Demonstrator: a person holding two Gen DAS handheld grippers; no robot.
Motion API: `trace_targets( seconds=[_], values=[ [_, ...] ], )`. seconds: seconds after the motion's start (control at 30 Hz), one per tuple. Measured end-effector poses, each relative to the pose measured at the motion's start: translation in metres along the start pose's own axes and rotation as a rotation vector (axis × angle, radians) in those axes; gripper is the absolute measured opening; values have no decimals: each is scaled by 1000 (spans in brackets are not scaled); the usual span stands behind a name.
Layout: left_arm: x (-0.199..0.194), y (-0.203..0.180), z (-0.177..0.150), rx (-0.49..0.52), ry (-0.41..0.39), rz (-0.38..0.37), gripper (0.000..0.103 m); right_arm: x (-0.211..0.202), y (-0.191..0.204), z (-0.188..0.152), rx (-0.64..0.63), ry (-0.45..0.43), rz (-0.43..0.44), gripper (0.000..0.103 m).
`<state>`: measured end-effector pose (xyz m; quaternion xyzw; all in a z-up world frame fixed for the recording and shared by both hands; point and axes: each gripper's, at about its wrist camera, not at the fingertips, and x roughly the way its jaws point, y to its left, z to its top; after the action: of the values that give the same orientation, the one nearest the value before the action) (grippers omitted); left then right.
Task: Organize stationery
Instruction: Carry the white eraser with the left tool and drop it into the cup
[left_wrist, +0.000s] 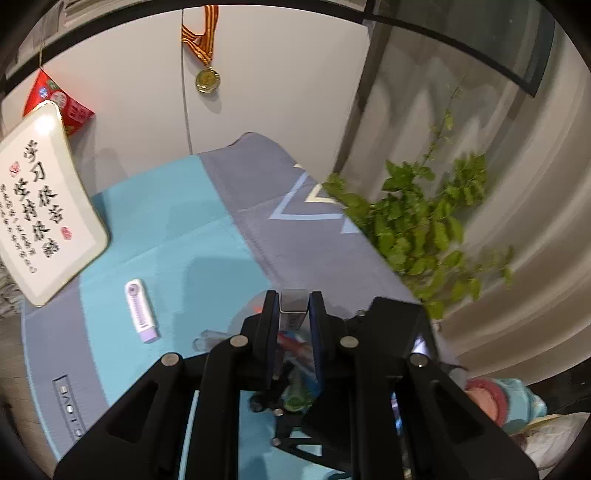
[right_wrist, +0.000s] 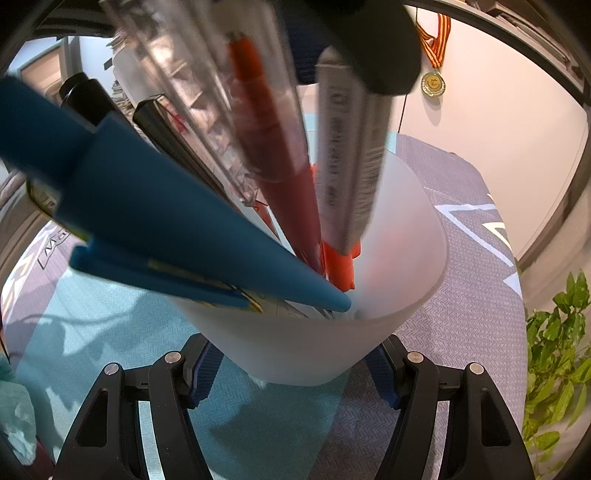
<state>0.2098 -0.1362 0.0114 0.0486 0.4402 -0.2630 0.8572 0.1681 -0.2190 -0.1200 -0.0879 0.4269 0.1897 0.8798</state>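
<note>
White cream-rimmed rectangular plaque (left_wrist: 44, 206) carries black brush-style Chinese calligraphy plus red seal stamps (characters too distorted to transcribe). Grey-and-teal woven desk mat (left_wrist: 155, 229) has a boxed logo (left_wrist: 68, 406), unreadable; print on the silver-grey pen barrel (right_wrist: 349, 162) is blurred.

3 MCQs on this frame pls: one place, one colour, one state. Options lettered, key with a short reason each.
1. Where does the white and lilac eraser lie?
A. inside the cup
B. on the blue desk mat, apart from the cup
C. between the left gripper's fingers

2. What colour is the large pointed pen leaning in the frosted cup?
A. blue
B. green
C. yellow

3. What is the right gripper doing?
A. hanging open above the mat
B. shut on a medal
C. shut on the frosted cup

Key:
1 B, the left wrist view shows it flat on the mat, nothing touching it.
2 A, its barrel and clip are plainly blue in the right wrist view.
3 C, both blue pads press the cup's wall from either side.
</note>
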Motion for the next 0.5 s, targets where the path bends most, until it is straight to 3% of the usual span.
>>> trace_targets(
  seconds=[0.23,0.5],
  values=[
    [-3,-7,-2,34,-4,6,14,-1,1,-1,0,3,1,70],
    [-29,7,-7,2,-87,50,14,0,0,-2,-1,4,0,70]
  ],
)
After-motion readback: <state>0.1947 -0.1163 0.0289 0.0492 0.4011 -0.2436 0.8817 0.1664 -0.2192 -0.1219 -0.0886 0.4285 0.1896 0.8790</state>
